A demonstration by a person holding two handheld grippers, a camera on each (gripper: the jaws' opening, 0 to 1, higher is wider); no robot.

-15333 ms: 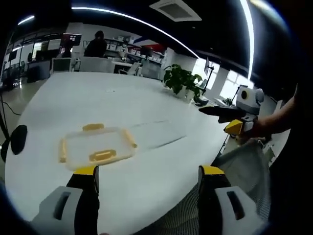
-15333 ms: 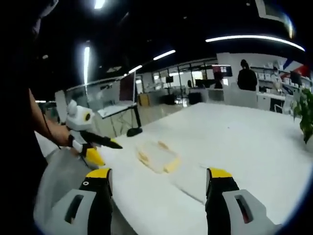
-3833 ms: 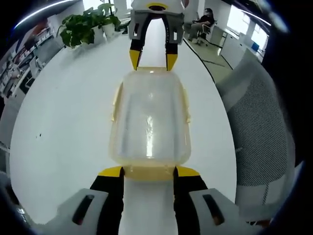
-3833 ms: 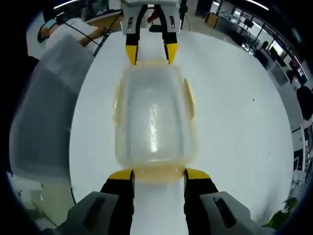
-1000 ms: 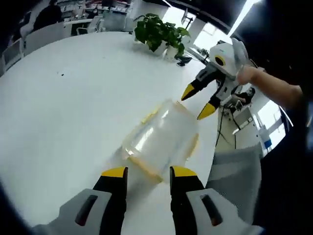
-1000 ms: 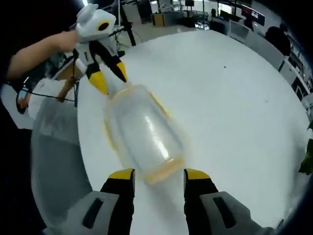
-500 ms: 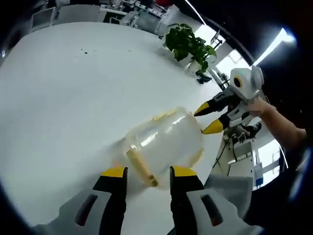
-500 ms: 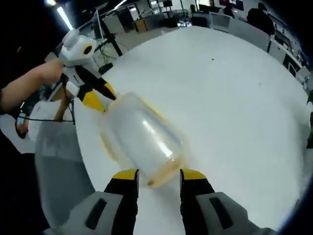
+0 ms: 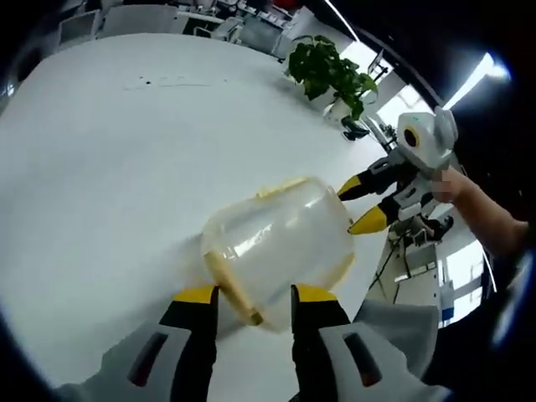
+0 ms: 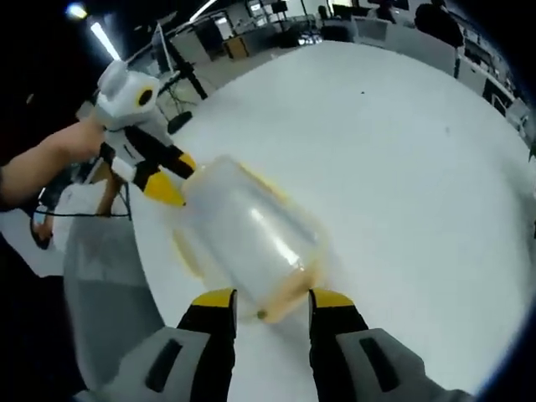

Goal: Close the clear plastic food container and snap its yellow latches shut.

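A broad, smooth white round table (image 9: 100,151) carries the clear, rounded plastic food container with yellow latches (image 9: 280,239), lying between both grippers. The left gripper (image 9: 248,295), jaws narrow, brackets a latch at one end; the right gripper (image 10: 269,297), jaws narrow too, brackets the opposite end's latch.

glossy clear plastic container (image 9: 280,239), seemingly matt white table (image 9: 100,151)

Motion blur softens the clear plastic food container (image 10: 247,243) in the right gripper view; its yellow latch (image 9: 233,289) slips behind the left gripper (image 9: 249,295), contact unclear. The bench (image 9: 100,167) runs past the frame.
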